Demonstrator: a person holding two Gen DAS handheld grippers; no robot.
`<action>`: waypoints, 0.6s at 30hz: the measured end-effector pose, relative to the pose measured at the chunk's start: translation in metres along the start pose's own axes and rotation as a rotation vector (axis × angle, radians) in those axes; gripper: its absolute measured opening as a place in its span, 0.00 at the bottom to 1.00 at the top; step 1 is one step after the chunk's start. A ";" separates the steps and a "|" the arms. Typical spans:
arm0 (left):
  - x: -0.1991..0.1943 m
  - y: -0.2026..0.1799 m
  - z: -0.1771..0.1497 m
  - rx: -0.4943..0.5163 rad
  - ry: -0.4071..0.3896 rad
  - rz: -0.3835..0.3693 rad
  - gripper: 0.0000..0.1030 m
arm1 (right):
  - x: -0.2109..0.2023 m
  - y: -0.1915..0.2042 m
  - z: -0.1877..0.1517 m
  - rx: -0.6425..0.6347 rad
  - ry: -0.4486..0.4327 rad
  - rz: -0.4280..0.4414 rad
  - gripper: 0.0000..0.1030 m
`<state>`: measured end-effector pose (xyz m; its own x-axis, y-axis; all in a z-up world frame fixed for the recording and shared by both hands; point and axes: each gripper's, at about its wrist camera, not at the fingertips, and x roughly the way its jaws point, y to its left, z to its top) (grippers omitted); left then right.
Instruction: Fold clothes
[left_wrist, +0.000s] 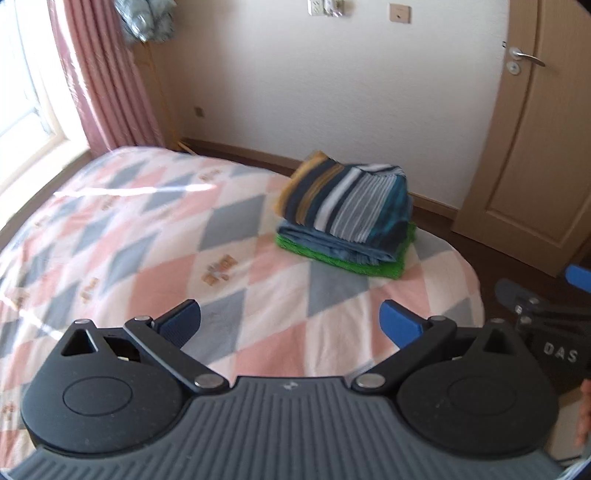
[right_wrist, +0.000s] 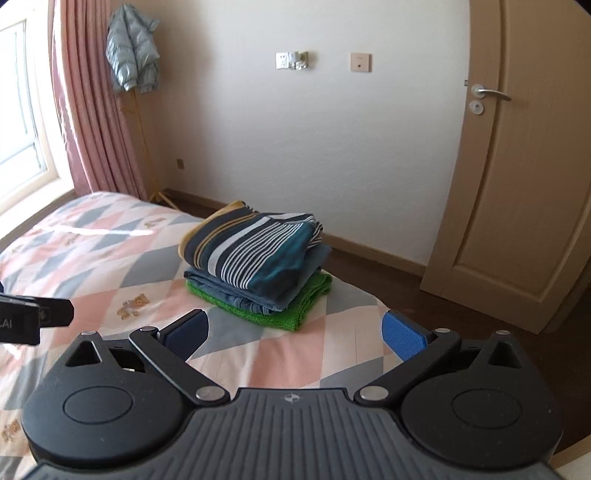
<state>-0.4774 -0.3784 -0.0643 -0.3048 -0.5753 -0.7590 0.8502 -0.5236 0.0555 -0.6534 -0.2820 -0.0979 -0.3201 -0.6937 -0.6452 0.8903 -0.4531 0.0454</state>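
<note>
the stack of folded clothes (right_wrist: 255, 262) lies ahead of both tools near the far edge of the bed (right_wrist: 110, 266), its long axis running diagonally from near left to far right; it sits straight ahead of the right gripper (right_wrist: 293, 334), right of centre for the left gripper (left_wrist: 290, 325), so the right looks nearer; both spread wide, holding nothing; soft striped knit on top, blue denim-like cloth between, nubbly green knit (right_wrist: 295, 314) beneath; no loose garment shows, so folding seems done.

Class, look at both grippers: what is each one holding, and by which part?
Nothing is held. The left gripper and right gripper are both open and empty above the bed, short of the folded clothes stack.
</note>
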 end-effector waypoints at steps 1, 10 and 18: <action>0.006 0.002 0.001 -0.009 0.011 -0.009 0.99 | 0.006 -0.001 0.001 0.010 0.018 0.013 1.00; 0.062 0.002 0.023 -0.038 0.074 0.027 0.99 | 0.064 -0.006 0.015 0.041 0.175 0.034 1.00; 0.113 -0.005 0.047 -0.059 0.133 0.018 0.99 | 0.118 -0.013 0.026 0.018 0.277 0.014 1.00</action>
<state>-0.5365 -0.4698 -0.1199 -0.2331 -0.4938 -0.8377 0.8797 -0.4743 0.0347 -0.7108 -0.3724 -0.1547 -0.2045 -0.5216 -0.8283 0.8874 -0.4559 0.0680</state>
